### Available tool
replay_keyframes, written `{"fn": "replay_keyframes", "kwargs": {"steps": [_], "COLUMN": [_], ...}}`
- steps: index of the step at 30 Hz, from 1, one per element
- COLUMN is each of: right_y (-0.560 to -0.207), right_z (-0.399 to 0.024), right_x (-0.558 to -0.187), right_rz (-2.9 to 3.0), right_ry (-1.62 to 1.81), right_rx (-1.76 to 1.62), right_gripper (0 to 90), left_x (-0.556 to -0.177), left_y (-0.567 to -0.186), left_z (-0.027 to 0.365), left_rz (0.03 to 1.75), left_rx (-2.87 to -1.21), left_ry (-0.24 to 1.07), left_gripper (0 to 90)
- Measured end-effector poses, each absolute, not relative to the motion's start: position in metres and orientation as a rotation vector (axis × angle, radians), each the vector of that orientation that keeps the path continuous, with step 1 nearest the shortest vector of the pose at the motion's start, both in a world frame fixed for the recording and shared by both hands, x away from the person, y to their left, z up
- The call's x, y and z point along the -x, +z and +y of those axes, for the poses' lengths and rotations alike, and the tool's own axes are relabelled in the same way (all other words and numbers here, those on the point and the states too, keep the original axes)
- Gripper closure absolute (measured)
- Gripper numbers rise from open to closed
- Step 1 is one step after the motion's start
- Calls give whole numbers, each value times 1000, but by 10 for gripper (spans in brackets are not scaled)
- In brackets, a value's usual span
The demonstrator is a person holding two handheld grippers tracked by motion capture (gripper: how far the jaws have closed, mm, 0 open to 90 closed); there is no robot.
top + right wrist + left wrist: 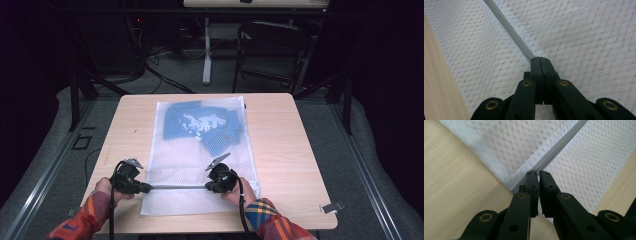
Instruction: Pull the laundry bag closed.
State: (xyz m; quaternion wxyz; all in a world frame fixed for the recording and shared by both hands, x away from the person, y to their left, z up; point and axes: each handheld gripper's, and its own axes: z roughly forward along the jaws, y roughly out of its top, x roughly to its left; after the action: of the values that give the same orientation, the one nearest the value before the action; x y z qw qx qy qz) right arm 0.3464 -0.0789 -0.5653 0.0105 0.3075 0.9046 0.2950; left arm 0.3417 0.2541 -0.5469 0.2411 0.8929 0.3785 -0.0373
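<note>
With the blue cloth [212, 125] already lying inside the mesh bag [175, 165], the left gripper [539, 173] and right gripper [540, 60] are both lying clenched on the zipper [177, 187] stretching between their fingers, likely partway through closing it.

One table [295, 150] is sitting in the high view, carrying one white mesh bag [175, 150]; one grey zipper [177, 187] is running across that bag near its close end; inside the bag one blue piece of cloth [220, 127] with white marking is showing, though whether it is a single piece or several folded together cannot be told; two hand-held grippers are working at the zipper, the left hand-held gripper [145, 188] and the right hand-held gripper [208, 187], each showing two black jaws; two hands are holding them, the left hand [107, 190] and the right hand [236, 194]; two plaid sleeves are coming in from the bottom; one dark chair [270, 50] is standing beyond the table.
</note>
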Motion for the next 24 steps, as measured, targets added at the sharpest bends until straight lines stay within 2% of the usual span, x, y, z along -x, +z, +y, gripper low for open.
{"fn": "replay_keyframes", "kwargs": {"steps": [5,7,18,20,22,24], "right_y": [-566,-566,-568,-567,-564,-557], "right_z": [-79,-79,-81,-80,-77,-73], "right_x": [-347,-347,-346,-344,-342,-340], "right_rz": [2817,2822,2806,2816,2808,2793], "right_ry": [930,921,967,985,964,963], "right_rx": [-963,-952,-924,-910,-875,-856], "right_gripper": [900,898,881,781,643,440], "left_x": [-340,-339,-341,-341,-342,-344], "left_y": [-547,-548,-547,-546,-545,-544], "left_z": [261,262,262,263,265,267], "left_rz": [1054,1107,1109,1107,1111,1119], "left_rx": [-2456,-2485,-2471,-2465,-2447,-2426], "left_ry": [-80,-33,-34,-16,-13,10], "left_gripper": [862,862,856,803,683,597]}}
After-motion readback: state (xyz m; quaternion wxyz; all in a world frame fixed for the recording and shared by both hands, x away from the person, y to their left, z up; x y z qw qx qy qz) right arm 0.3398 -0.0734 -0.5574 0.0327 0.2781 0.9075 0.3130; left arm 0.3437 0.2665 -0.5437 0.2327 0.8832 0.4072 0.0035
